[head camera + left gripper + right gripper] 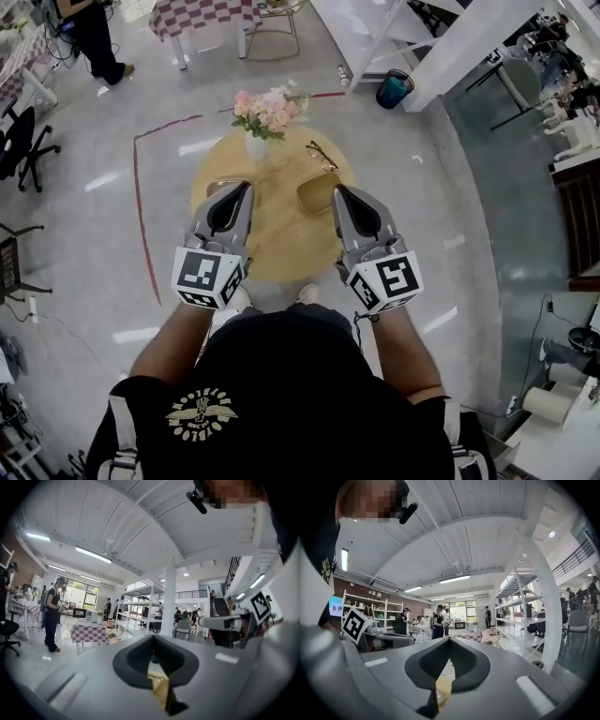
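Note:
I hold both grippers side by side over a round wooden table. My left gripper is shut and empty, its tip over a shallow tan dish. Beside it my right gripper is also shut and empty, next to a second tan dish. Beyond them stand a white vase of pink flowers and a pair of glasses. In the left gripper view the left gripper has its jaws together at the tip, with table wood showing beneath. The right gripper looks the same in its own view.
A red line is marked on the glossy floor left of the table. A checkered table and a standing person are at the back left. An office chair stands far left, and a blue bin and white shelving back right.

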The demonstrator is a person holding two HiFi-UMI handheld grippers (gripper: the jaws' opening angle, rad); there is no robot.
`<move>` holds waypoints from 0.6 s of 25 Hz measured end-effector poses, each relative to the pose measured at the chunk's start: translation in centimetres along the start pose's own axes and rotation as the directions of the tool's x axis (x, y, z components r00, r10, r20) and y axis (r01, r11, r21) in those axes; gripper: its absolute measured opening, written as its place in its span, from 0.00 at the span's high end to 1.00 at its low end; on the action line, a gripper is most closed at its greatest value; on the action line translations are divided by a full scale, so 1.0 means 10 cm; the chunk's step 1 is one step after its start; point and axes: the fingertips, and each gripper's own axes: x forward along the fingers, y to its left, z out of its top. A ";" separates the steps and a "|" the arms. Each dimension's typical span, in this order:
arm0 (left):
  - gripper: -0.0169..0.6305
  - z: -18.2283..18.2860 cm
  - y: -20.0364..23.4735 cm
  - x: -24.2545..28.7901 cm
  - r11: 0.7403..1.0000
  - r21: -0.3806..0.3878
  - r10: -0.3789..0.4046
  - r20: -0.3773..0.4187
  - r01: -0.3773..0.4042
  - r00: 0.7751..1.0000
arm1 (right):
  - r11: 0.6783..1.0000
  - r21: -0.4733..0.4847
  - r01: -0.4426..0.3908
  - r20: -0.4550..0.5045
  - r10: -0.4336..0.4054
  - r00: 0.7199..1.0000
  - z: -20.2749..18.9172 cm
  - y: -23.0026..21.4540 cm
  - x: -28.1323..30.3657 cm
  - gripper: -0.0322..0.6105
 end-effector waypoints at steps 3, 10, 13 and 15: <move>0.97 0.00 -0.15 0.08 0.999 0.003 0.054 -0.006 -0.054 0.999 | 0.999 0.014 -0.044 0.002 0.044 0.999 -0.07 -0.20 -0.07 0.95; 0.97 -0.02 -0.39 0.18 0.981 0.044 0.190 -0.039 -0.188 0.981 | 0.982 0.059 -0.178 0.026 0.176 0.984 -0.18 -0.58 -0.05 0.95; 0.97 -0.02 -0.42 0.10 0.972 0.096 0.221 -0.057 -0.215 0.973 | 0.968 0.079 -0.237 0.026 0.235 0.972 -0.25 -0.58 0.04 0.95; 0.97 -0.03 -0.42 0.01 0.966 0.128 0.234 -0.062 -0.225 0.970 | 0.962 0.072 -0.265 0.019 0.264 0.964 -0.32 -0.55 0.08 0.95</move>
